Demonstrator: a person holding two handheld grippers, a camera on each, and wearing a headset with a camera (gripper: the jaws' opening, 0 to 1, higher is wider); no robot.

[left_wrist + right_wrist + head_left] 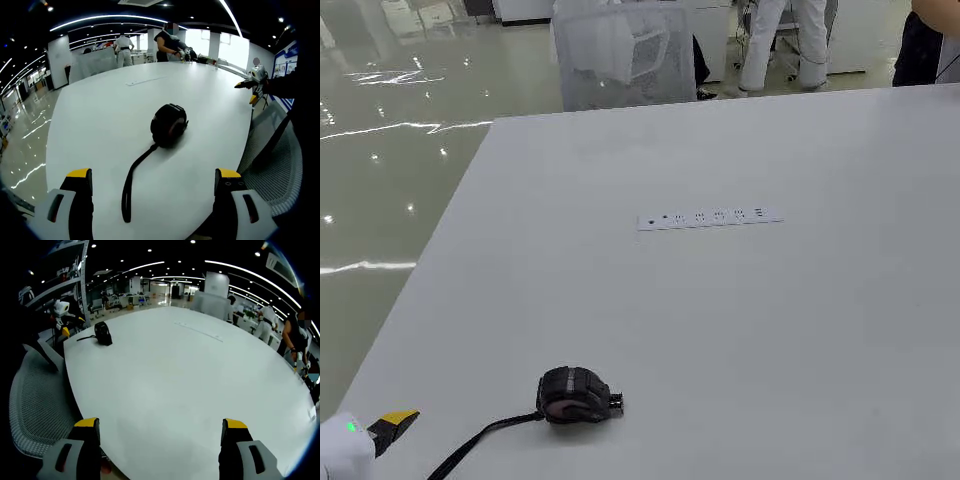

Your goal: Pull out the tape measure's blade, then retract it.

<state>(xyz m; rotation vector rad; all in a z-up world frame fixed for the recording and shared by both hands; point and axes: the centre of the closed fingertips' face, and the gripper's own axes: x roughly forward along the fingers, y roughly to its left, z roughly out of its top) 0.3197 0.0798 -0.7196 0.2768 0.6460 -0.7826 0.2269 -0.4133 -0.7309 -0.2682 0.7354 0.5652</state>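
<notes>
Tape measure (575,395): compact, rounded black case with a matte finish. It lies on the smooth white table (740,310) at the lower left of the head view. Its thin black strap (480,438) trails flat toward the bottom edge. Left gripper (154,173): white fingers with yellow tips, spread wide and empty, held level at the table's rim. The case sits centre frame beyond them, not touching. Right gripper (160,422): fingers likewise parted wide, holding nothing, with the tape measure well apart at that view's upper left. A flat white power strip (710,217) lies mid-table. A grey mesh chair (35,400) stands at the left.
</notes>
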